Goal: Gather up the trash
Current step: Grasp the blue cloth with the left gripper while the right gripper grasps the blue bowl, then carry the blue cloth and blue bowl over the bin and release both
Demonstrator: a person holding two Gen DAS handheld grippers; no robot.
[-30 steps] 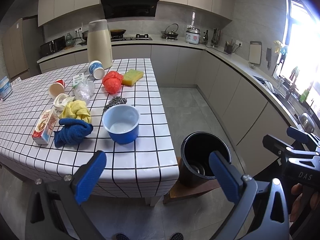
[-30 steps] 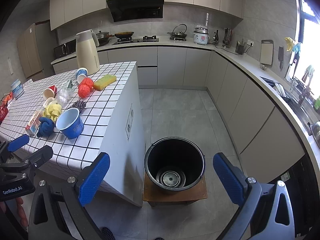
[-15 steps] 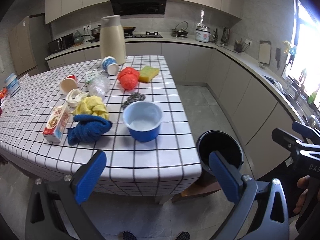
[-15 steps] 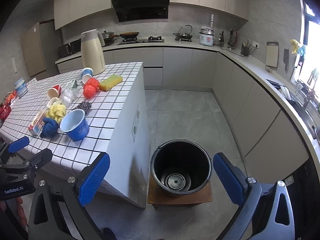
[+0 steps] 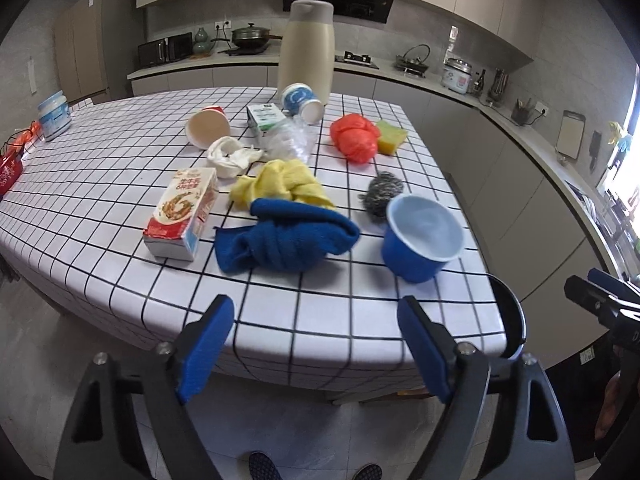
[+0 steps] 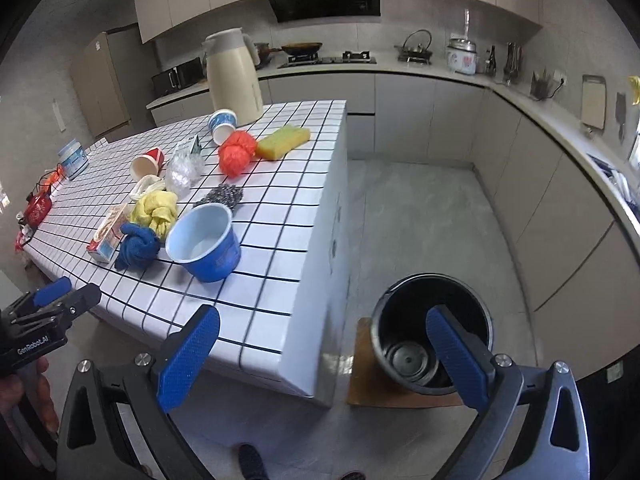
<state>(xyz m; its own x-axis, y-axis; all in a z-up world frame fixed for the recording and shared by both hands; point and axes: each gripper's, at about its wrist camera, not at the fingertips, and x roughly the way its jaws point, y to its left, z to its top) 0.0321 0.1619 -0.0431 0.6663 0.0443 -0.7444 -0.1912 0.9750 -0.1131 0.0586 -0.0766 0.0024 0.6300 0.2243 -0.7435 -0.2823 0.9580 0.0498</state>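
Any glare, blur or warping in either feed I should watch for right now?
Left wrist view: the window at the right edge is blown out white; the white grid-patterned tablecloth bows with fisheye curvature; the items look sharp. Right wrist view: even light, the black round bin on the floor is dim inside, and the corners are vignetted black.

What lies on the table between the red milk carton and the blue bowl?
In the left wrist view, a knotted blue cloth lies between the milk carton and the blue bowl; a yellow cloth sits just behind it.
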